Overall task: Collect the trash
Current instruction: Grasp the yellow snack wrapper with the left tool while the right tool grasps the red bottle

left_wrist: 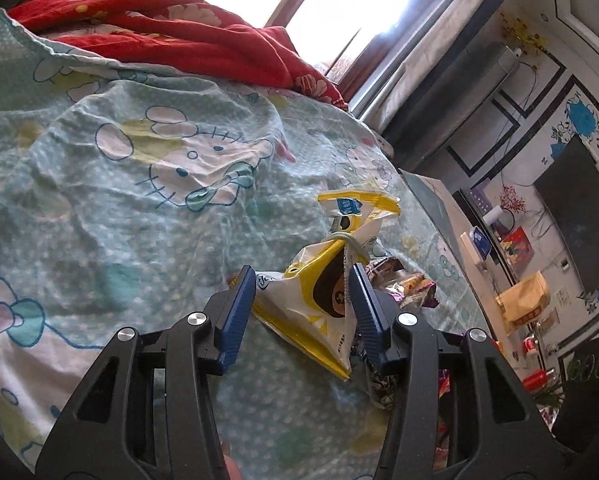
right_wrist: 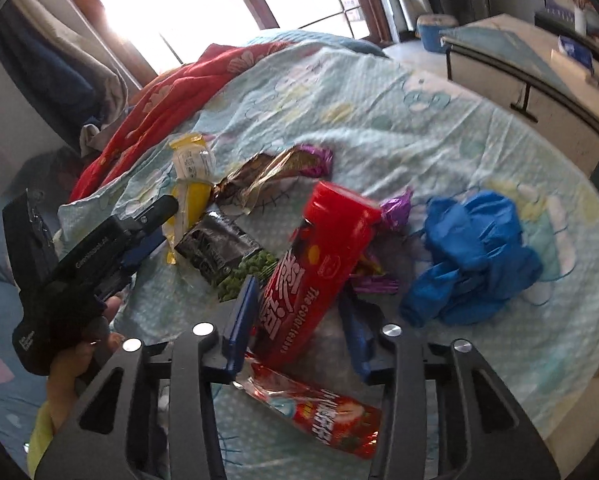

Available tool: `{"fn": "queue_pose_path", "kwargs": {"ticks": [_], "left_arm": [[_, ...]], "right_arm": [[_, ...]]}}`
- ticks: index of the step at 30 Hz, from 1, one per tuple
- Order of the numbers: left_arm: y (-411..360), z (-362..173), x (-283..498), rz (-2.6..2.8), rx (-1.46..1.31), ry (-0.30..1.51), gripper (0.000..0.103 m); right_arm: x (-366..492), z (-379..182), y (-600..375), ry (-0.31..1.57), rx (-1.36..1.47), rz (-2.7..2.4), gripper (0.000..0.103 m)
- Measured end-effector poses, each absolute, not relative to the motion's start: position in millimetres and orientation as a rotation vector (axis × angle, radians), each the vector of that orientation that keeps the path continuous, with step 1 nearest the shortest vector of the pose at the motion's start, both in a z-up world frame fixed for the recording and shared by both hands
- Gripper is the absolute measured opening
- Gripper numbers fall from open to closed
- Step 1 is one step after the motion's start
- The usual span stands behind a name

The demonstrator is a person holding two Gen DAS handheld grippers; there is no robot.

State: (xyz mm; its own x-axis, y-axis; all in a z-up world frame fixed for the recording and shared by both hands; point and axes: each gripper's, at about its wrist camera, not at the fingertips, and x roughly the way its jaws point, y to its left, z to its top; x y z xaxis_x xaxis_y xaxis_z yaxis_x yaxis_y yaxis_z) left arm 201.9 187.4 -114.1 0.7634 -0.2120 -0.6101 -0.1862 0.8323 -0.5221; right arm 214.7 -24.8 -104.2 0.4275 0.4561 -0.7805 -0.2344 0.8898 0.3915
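Observation:
Snack litter lies on a pale blue cartoon bedsheet (left_wrist: 147, 216). In the left wrist view my left gripper (left_wrist: 302, 270) is shut on a crumpled yellow-and-white wrapper (left_wrist: 319, 300), with a blue pad pressed on each side. The right wrist view shows that same left gripper (right_wrist: 163, 224) at the left, on the wrapper (right_wrist: 191, 196). My right gripper (right_wrist: 299, 290) straddles the lower end of a red snack tube (right_wrist: 319, 264). Its left pad rests against the tube, and a thin gap shows at the blurred right pad. A red strawberry wrapper (right_wrist: 319, 416) lies under the gripper.
A crumpled blue glove (right_wrist: 471, 256) lies right of the tube. A black-and-green pea packet (right_wrist: 227, 252) and brown and purple wrappers (right_wrist: 267, 176) lie behind it. A red blanket (left_wrist: 171, 32) covers the far side. A cabinet (right_wrist: 539, 80) stands past the bed's edge. A hand (right_wrist: 79, 360) holds the left gripper.

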Motion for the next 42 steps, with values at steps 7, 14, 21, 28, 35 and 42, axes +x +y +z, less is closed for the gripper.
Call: {"fn": "queue_pose_path", "kwargs": {"ticks": [7, 14, 21, 28, 35, 42], "left_arm": [[188, -120, 200, -0.006, -0.613, 0.728, 0.056], [186, -119, 199, 0.010, -0.610, 0.729, 0.040], [190, -120, 191, 0.007, -0.645, 0.719, 0.019], [190, -109, 174, 0.007, -0.636, 0.667, 0.017], [179, -85, 158, 0.026, -0.565, 0.620, 0.017], [158, -56, 148, -0.014, -0.502, 0.568, 0.017]], "right_arm": [[207, -102, -24, 1.017, 0.221, 0.479, 0.034], [200, -89, -35, 0.940, 0.186, 0.500, 0.029], [193, -77, -36, 0.877, 0.144, 0.527, 0.028], [186, -70, -44, 0.858, 0.147, 0.539, 0.027], [179, -60, -55, 0.829, 0.151, 0.537, 0.027], [171, -48, -75, 0.786, 0.159, 0.519, 0.027]]}}
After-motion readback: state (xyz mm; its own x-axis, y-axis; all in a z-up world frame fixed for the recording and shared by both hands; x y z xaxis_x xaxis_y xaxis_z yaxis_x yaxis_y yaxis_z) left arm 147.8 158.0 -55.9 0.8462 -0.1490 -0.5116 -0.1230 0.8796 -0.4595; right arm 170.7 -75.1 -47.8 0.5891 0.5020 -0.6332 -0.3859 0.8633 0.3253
